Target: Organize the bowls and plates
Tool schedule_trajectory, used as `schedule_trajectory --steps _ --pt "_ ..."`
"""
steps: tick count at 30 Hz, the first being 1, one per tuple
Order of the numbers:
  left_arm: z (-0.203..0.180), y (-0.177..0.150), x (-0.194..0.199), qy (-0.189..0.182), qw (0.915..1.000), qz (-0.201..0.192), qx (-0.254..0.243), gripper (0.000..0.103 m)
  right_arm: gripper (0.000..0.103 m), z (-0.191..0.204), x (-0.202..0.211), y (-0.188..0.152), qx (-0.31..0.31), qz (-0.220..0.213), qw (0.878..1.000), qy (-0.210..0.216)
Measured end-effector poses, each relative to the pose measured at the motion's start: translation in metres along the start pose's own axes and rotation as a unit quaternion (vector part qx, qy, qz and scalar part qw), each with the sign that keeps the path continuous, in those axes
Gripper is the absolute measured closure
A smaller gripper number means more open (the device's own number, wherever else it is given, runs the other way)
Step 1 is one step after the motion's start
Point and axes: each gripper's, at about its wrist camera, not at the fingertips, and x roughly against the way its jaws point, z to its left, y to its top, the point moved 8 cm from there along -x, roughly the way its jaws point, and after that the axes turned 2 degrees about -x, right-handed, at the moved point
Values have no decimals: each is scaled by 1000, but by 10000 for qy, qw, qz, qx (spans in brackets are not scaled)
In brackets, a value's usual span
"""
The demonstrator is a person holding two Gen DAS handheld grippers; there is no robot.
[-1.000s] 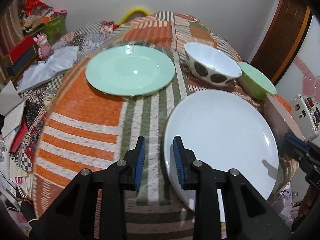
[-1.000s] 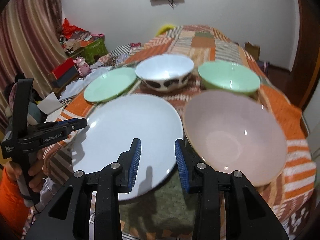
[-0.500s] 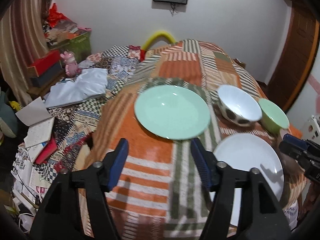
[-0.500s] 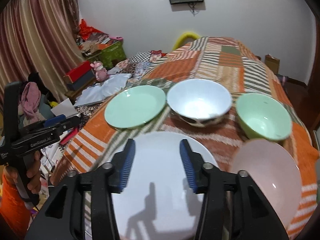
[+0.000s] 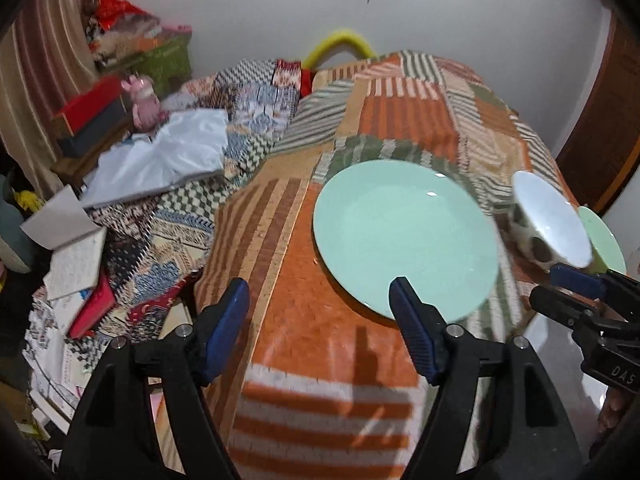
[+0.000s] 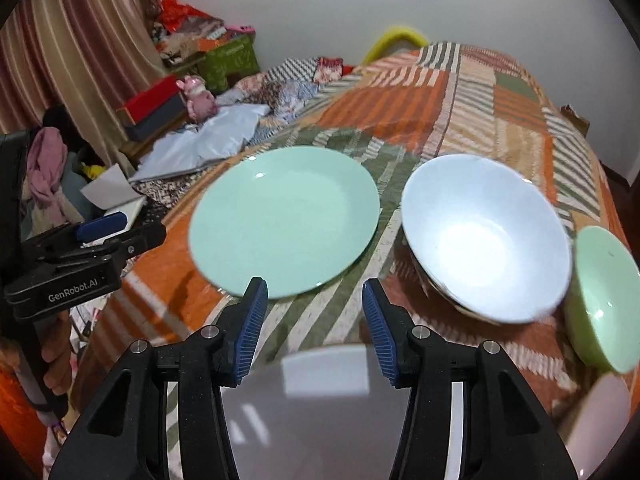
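A mint green plate [image 5: 404,236] lies on the patchwork-covered table [image 5: 328,360]; it also shows in the right wrist view [image 6: 284,220]. A white bowl with dark spots [image 6: 484,236] stands to its right, then a light green bowl [image 6: 604,296]. A white plate [image 6: 316,408] lies under my right gripper, and a pink bowl's rim [image 6: 600,420] shows at lower right. My left gripper [image 5: 320,316] is open and empty, just short of the green plate's near edge. My right gripper [image 6: 314,316] is open and empty above the white plate.
Left of the table lies clutter: books and papers [image 5: 76,264], a white plastic bag [image 5: 168,160], a pink toy [image 5: 142,100], red and grey boxes [image 5: 92,116]. A curtain [image 6: 80,52] hangs at the left. A brown door [image 5: 600,128] stands at the right.
Both grippers have opened wider and pulled up and back from the white plate. The left one has swung left toward the green plate. The right one now faces the green plate and white bowl.
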Motion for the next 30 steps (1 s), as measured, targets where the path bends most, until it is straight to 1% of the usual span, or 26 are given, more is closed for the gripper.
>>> schedule_trajectory --steps 3,6,10,11,14,16,18,19,22,26,28,30 --pt "1 4 -19 -2 10000 60 -18 33 57 -4 -15 4 -141 193 9997 29" --pt "1 9 -33 -59 9999 105 -67 39 57 -6 -26 5 -225 377 9990 49" --pt "-4 15 -49 -142 9995 133 -240 51 57 -4 -35 3 -99 482 9988 -75" --pt "-6 16 -53 -167 9993 160 -281 56 60 -4 -37 3 -102 513 9986 -86" --pt "-10 18 -65 -262 9988 265 -329 65 60 -3 -45 2 -117 614 9980 -54" --pt "-11 17 -72 -404 9981 362 -277 68 60 -5 -47 3 -216 573 9981 10" --pt "-13 16 -75 -496 9978 370 -254 69 61 -8 -49 4 -366 594 9975 108" --pt "-15 16 -76 -502 9977 361 -284 71 62 -8 -51 4 -403 607 9973 132" --pt "-16 15 -74 -480 9978 315 -334 71 65 -8 -52 5 -402 626 9972 63" --pt "-11 9 -62 -595 9973 315 -286 73 65 -3 -50 3 -291 681 9972 99" --pt "-8 4 -53 -635 9971 305 -284 73 68 5 -49 0 -246 767 9964 269" --pt "-4 -3 -43 -616 9971 331 -294 73 68 12 -46 -1 -199 806 9958 373"
